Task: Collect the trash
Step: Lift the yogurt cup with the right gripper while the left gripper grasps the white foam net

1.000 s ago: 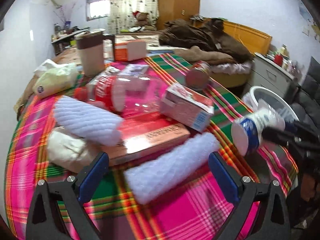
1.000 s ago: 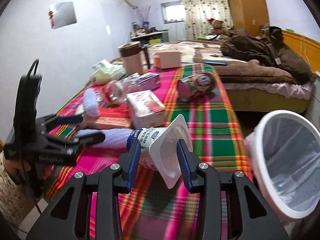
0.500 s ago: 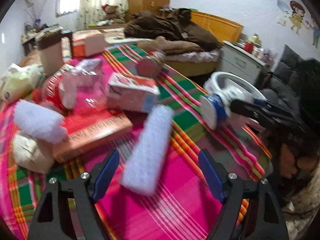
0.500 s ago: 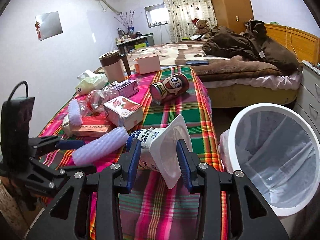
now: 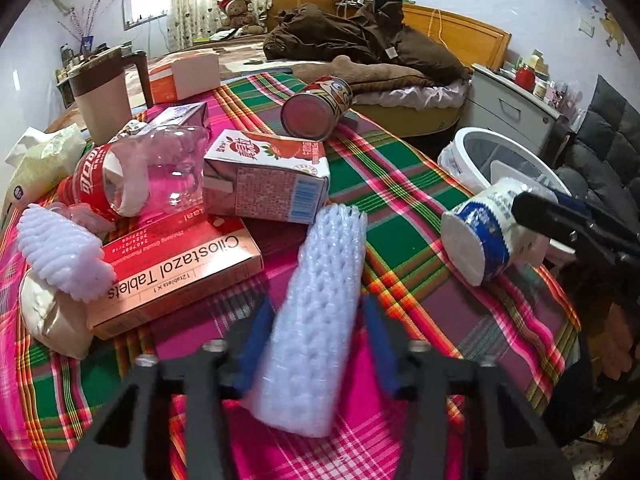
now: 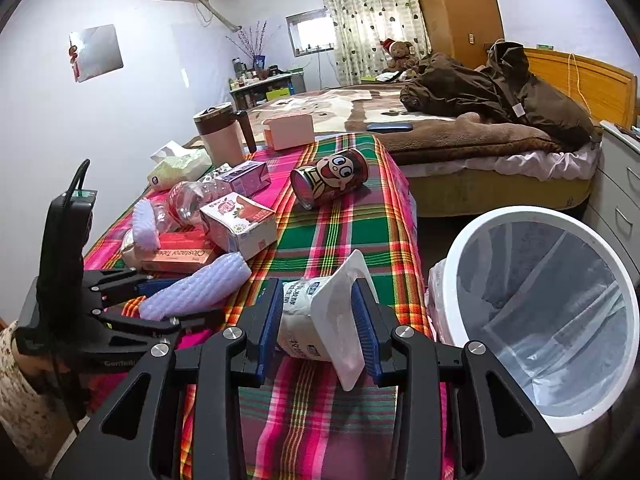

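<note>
On the plaid pink-and-green tablecloth [image 6: 352, 236] most of the litter is uncollected: a red cartoon-printed can [image 6: 330, 182] lying on its side at the far end, a strawberry-printed drink carton [image 6: 240, 226], a crushed clear plastic bottle with a red label [image 5: 136, 172], a pink tablet box [image 5: 176, 276], a purple carton [image 6: 244, 176] and a second white foam sleeve [image 5: 60, 256] at the left. Off the table's right edge stands the white round bin with a clear liner [image 6: 548, 344], and nothing shows inside it (only part of the liner is visible), so I judge the job barely begun.

Two pieces are in hand. Near the front edge, the left gripper [image 5: 316, 344] has just been closing, and its blue pads now pinch the near end of a long white foam net sleeve [image 5: 320, 304], whose far end points toward the carton. The right gripper [image 6: 320, 328] squeezes a white-and-blue yogurt cup with its foil lid peeled up [image 6: 312, 320], held over the table's near right part, just beside the bin. Both still need dropping in.
</note>
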Demonstrator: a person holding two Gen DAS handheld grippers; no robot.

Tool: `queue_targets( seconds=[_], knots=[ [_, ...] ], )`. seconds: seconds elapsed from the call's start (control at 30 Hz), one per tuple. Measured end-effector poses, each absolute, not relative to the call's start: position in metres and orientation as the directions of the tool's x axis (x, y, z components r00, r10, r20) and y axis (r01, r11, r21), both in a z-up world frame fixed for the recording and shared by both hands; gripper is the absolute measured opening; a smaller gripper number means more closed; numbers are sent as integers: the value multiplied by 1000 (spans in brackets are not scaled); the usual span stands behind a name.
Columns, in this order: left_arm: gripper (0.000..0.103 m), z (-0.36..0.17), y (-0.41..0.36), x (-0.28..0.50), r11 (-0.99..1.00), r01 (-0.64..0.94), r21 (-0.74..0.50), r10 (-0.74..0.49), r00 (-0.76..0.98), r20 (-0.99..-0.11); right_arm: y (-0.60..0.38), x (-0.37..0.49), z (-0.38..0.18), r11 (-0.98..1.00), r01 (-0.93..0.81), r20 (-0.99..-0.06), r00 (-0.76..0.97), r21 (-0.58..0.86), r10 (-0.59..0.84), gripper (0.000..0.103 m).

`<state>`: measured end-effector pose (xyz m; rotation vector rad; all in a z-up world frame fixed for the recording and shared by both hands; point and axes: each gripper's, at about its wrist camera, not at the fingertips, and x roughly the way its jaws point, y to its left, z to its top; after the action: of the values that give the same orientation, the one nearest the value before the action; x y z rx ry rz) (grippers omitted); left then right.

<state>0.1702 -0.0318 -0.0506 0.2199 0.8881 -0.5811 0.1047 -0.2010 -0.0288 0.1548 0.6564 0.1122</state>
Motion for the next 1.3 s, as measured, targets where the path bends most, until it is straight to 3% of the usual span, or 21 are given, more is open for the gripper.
queue_targets(
  seconds=[0.17,0.4,0.47,0.6,0.7,0.83,0.93,1.07,1.3],
  knots=[
    [34,-51,-33,165,834,545,-82,-400,496,-771,-201,103,-30,979,-81,-602,778,185,178,26],
    [34,-53,-34,164,841,531,-103,-410,502,-762,-203,101,-34,967,-108,-606,762,230,229,26],
    [34,-53,-32,165,843,525,-117,-416,499,-760,-203,103,-35,965,-109,-610,756,238,236,29],
    [34,-53,-31,165,846,519,-121,-417,503,-757,-200,104,-40,960,-131,-638,724,248,263,48],
    [34,-53,-30,166,847,517,-128,-420,501,-756,-200,99,-44,969,-139,-652,720,203,239,50],
    [34,-54,-29,165,848,513,-137,-425,502,-753,-213,100,-33,968,-116,-604,762,224,232,62],
    [34,-54,-29,165,849,508,-144,-428,502,-752,-220,115,-23,946,-200,-554,772,256,313,63],
    [34,-54,-28,165,850,505,-151,-432,501,-750,-222,140,-27,915,-278,-561,725,291,399,63],
    [34,-55,-29,165,850,505,-149,-430,502,-751,-206,135,-44,855,-452,-643,583,252,497,67]
  ],
)
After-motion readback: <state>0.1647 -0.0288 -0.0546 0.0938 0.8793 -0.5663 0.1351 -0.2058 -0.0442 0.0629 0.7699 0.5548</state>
